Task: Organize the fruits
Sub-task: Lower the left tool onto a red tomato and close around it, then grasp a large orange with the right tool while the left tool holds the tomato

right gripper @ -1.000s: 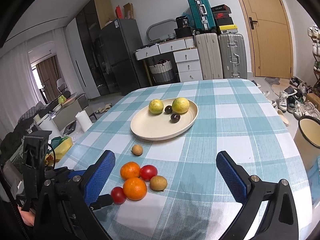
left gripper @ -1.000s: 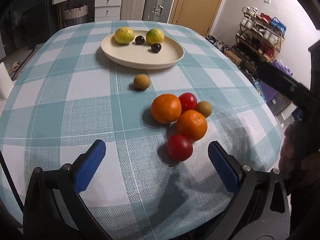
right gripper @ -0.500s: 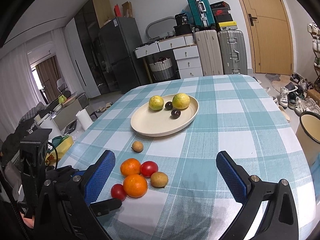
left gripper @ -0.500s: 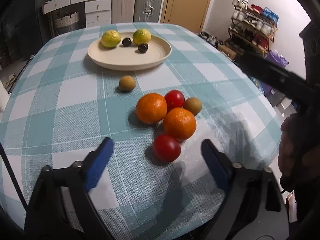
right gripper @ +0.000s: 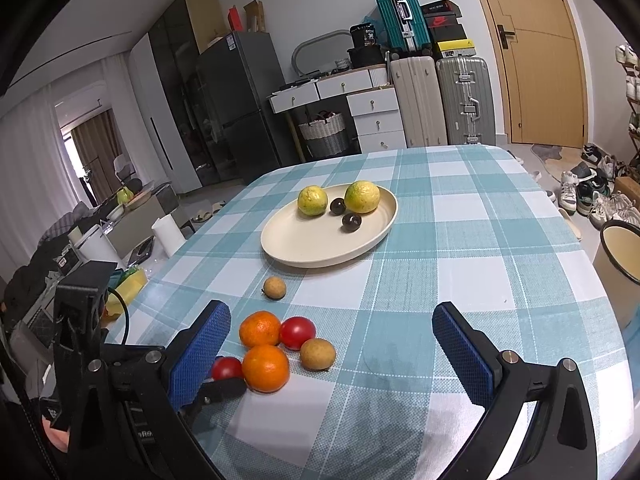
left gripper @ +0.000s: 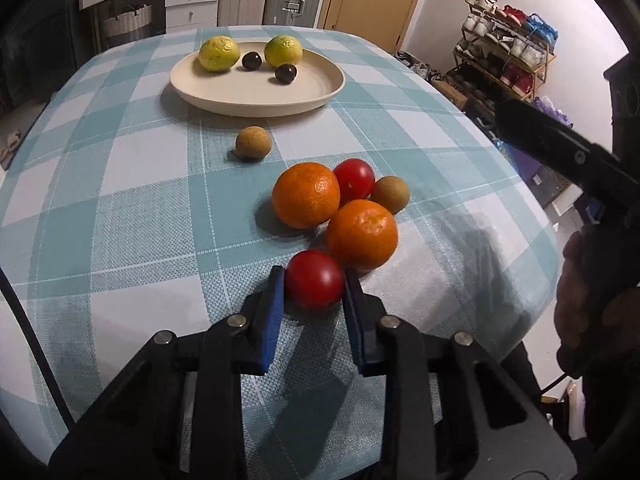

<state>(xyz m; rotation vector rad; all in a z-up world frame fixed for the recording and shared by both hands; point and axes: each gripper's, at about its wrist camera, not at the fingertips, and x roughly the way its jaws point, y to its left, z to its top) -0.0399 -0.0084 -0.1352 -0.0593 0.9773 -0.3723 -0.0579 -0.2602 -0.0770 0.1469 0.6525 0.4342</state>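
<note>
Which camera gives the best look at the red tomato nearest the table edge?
The left wrist view: the tomato sits large and whole between the left hand-held gripper fingers. The right wrist view shows only part of it, hidden behind a blue finger.

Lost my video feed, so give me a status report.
Left gripper shut on near tomato, on the cloth. Right gripper open, empty. Near orange touching tomato. Plate ahead.

left gripper clamped on near tomato (tomato still on cloth) | orange touching tomato, just beyond | plate far beyond tomato
</note>
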